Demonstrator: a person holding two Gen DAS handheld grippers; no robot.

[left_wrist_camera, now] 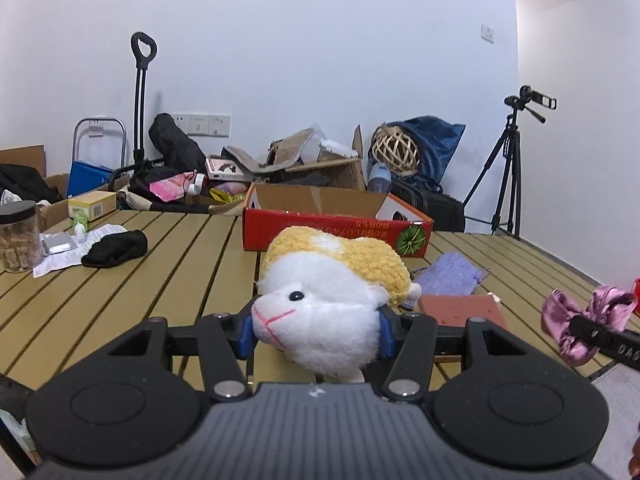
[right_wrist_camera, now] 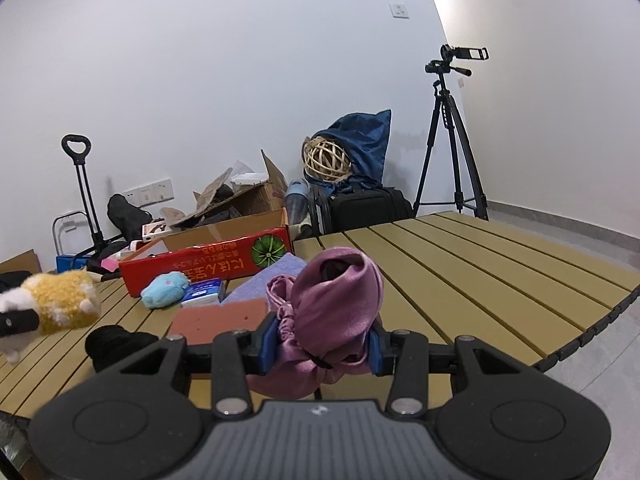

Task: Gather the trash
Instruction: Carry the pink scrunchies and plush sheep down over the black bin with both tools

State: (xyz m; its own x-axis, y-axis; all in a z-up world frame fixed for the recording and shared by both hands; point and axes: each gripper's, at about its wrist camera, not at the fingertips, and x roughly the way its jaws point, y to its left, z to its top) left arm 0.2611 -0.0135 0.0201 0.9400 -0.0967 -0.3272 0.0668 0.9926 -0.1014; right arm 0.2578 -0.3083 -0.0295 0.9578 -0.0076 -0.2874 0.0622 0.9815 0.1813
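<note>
Slippage is the main risk: the left gripper (left_wrist_camera: 316, 330) clamps a white-and-yellow plush sheep toy (left_wrist_camera: 332, 296) by its soft head, the right gripper (right_wrist_camera: 322, 346) pinches a bunched purple satin scrunchie (right_wrist_camera: 332, 304); both ride above the near slatted table (right_wrist_camera: 460, 272), short of the far red cardboard box (left_wrist_camera: 320, 228), and either could squirm free.

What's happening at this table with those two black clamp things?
A person is clearing the slatted table with a handheld gripper in each hand. The left gripper has its fingers closed on a white and yellow plush toy, lifted off the table. The right gripper grips a bunched pink satin cloth. An open red cardboard box sits ahead, and other bits lie on the table.
</note>
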